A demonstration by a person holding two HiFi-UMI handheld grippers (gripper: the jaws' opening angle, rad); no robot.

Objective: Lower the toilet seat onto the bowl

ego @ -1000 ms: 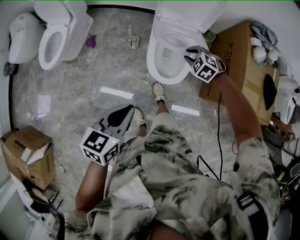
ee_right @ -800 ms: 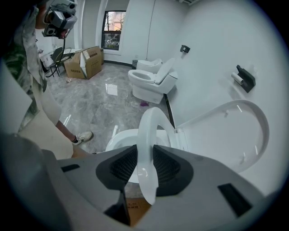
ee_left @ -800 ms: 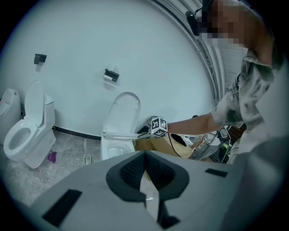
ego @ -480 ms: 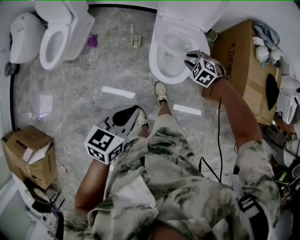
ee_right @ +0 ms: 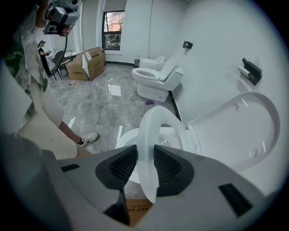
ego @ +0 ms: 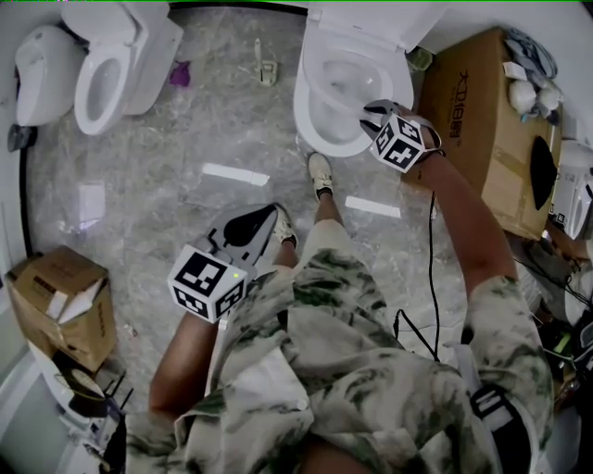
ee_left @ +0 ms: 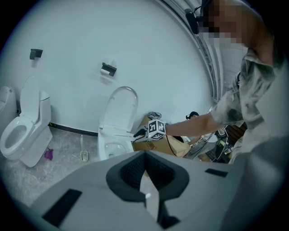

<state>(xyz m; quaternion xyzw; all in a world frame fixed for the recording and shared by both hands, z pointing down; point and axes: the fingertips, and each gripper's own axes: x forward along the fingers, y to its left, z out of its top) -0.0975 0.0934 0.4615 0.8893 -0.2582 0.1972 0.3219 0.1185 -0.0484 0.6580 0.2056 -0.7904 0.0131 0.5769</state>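
The white toilet seat (ee_right: pixel 149 128) stands tilted part way down over the bowl (ego: pixel 320 120), and its lid (ego: pixel 366 23) leans back upright. My right gripper (ee_right: pixel 145 153) has the seat's front rim between its pads. Its jaws have just been opening a little, and both pads still touch the rim. In the head view that gripper (ego: pixel 372 116) hangs over the bowl's right side. The left gripper view shows the seat (ee_left: pixel 115 132) nearly level below the lid (ee_left: pixel 119 108). My left gripper (ego: pixel 252 225) is held low by the person's knee, shut, with nothing in it.
A second toilet (ego: pixel 107 79) stands at the far left, with a small purple thing (ego: pixel 179 76) beside it. A large cardboard box (ego: pixel 482 120) sits right of the bowl, another box (ego: pixel 60 305) at the lower left. The person's shoe (ego: pixel 318 176) is in front of the bowl.
My right gripper has sunk toward the bowl with the seat in it. The left gripper has stayed about where it was.
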